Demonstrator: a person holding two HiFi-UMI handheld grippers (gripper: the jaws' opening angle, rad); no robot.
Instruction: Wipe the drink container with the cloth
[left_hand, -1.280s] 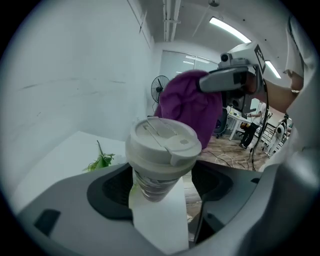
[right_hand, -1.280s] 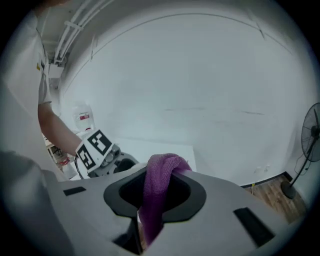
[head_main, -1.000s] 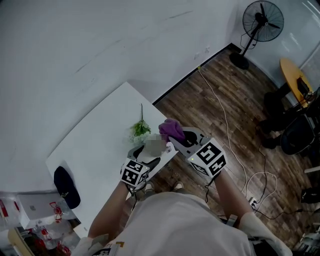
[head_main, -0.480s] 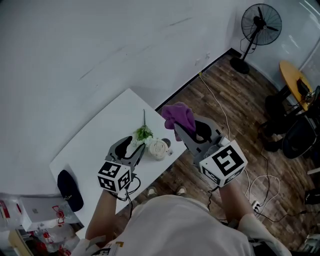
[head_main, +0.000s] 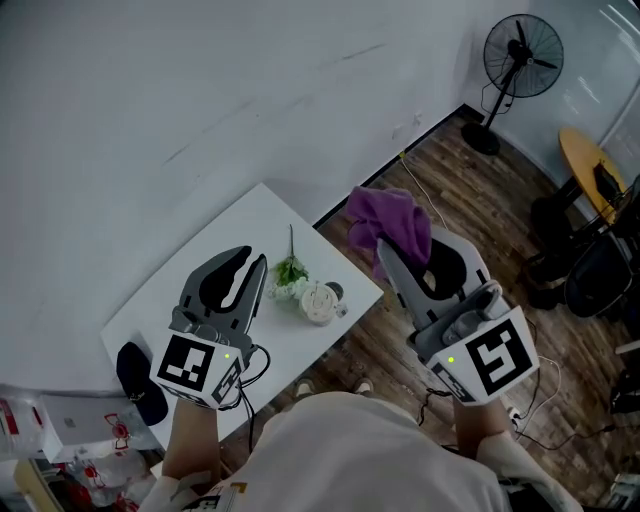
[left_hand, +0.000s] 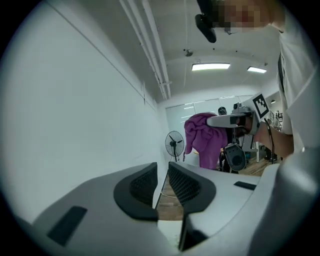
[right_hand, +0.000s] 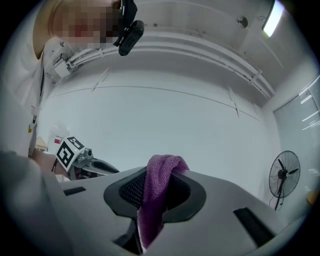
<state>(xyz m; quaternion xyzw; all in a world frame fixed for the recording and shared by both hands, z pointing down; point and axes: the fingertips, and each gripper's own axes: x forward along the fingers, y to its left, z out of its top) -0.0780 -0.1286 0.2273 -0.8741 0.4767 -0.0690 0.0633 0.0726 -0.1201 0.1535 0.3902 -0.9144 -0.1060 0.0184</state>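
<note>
Above the white rectangular table you hold both grippers up off its top. Your left gripper sits over the table's middle. Its jaws have just been closing and now stand almost together, with a thin slit between the pads and nothing in it. Your right gripper hangs just off the table's right corner, over the brown wood-plank floor, clenched on the purple terry cloth. The cloth bunches over the jaw tips, and a fold runs down between the pads.

The small, round, pale lidded drink container stands on the table near that same right corner, apart from both grippers and touched by neither. Just beside it, toward the table's middle, lies a green leafy sprig. A dark cap lies at the table's left corner, close to your left wrist. Well beyond the table, a black standing fan stands on the floor by the wall.
</note>
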